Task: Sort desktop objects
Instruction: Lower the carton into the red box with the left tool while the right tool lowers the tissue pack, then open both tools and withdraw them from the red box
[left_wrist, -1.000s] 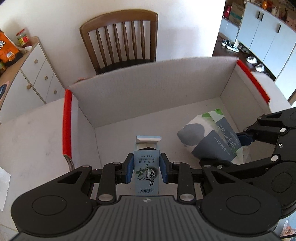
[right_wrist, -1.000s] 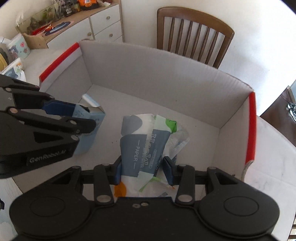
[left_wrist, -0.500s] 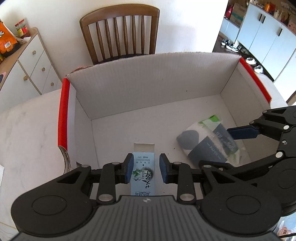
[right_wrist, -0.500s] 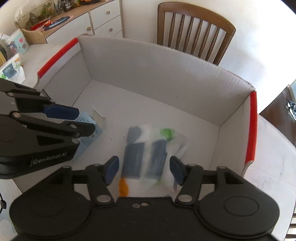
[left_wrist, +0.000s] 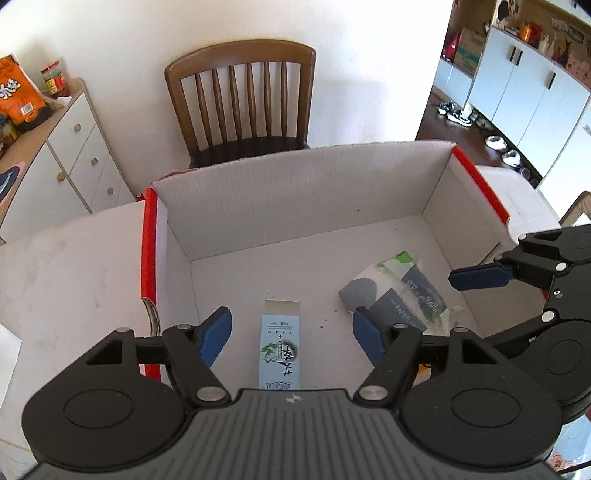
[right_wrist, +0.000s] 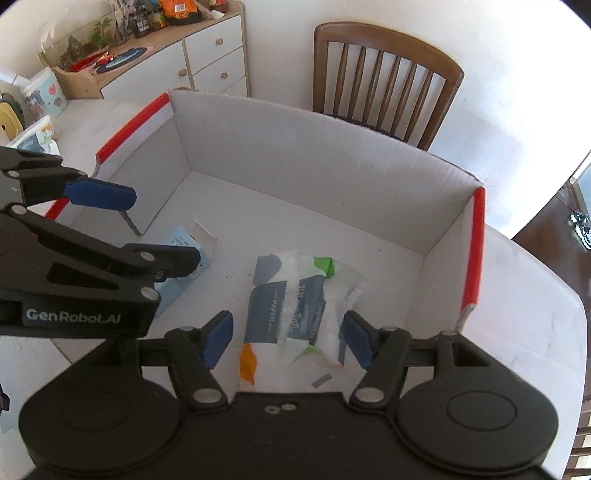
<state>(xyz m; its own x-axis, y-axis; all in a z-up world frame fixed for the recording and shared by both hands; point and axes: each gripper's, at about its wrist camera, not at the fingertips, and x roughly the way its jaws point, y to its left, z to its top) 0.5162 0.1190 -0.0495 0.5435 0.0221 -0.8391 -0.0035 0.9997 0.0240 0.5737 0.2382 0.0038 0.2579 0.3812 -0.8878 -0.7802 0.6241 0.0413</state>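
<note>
Fingers on your left gripper (left_wrist: 291, 338) and right gripper (right_wrist: 286, 338) are opening, touching nothing; carton (left_wrist: 279, 354) and tissue pack (right_wrist: 295, 302) lie dropped in the box (left_wrist: 295, 199), lower centre.

Bright, even daylight in both views, the wall (left_wrist: 369, 66) nearly blown out to white. Soft shadows in the box (right_wrist: 332, 173). Sharp centre, heavy fisheye bending, far right corners perhaps slightly hazy.

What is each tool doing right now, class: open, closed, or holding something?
Left tool: opening, pads clear of the small blue carton lying below.
Right tool: opening, pads clear of the tissue pack.
</note>
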